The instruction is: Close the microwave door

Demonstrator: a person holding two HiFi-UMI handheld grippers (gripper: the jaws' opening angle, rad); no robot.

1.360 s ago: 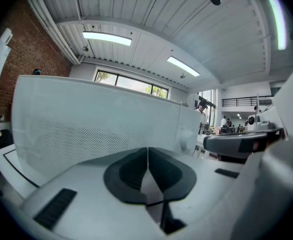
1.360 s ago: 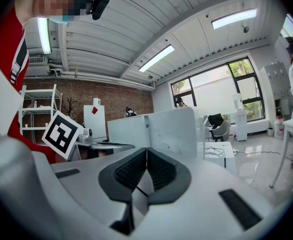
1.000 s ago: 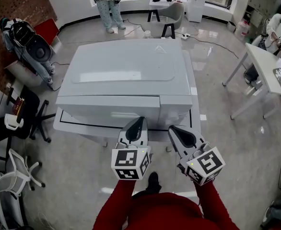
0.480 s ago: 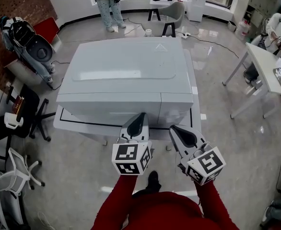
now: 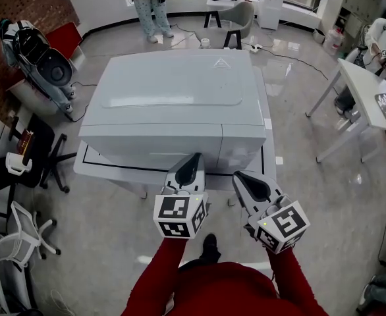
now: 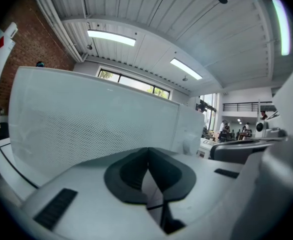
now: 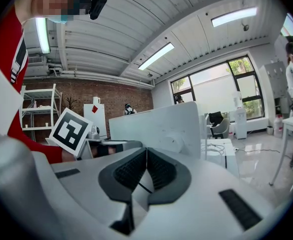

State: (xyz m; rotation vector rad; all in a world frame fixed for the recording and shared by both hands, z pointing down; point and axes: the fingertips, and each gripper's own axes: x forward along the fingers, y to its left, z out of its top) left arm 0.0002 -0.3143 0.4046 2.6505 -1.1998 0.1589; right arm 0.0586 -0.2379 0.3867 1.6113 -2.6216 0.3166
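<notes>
**A:** What do we make of the microwave [image 5: 173,91] from the head view?

**B:** We see a large white box on the white worktop [image 5: 87,166]. Its long axis runs left to right across the picture, and its front is turned toward us. The microwave door [image 5: 153,142] takes the left part of that front and lies flush with the panel on its right, so we see nothing of the inside.

**A:** And the tools?

**B:** The left hand-held gripper [image 5: 195,157] points at the lower right part of the door and is very near it. We cannot tell whether it touches. The right hand-held gripper [image 5: 239,175] sits just beside it, in front of the panel and short of it.

**A:** What do we gain from the left gripper view?

**B:** There the left hand-held gripper [image 6: 147,154] has its jaws pressed together with nothing between them. We also see the door's fine dotted mesh rising upright right ahead, which the head view does not show.

**A:** And the right gripper view?

**B:** The right hand-held gripper [image 7: 146,156] is likewise closed and empty. Ahead we see the right end of the microwave with a round knob [image 7: 175,142]. At the left are the other gripper's marker cube [image 7: 70,129] and a red sleeve [image 7: 4,49].
</notes>
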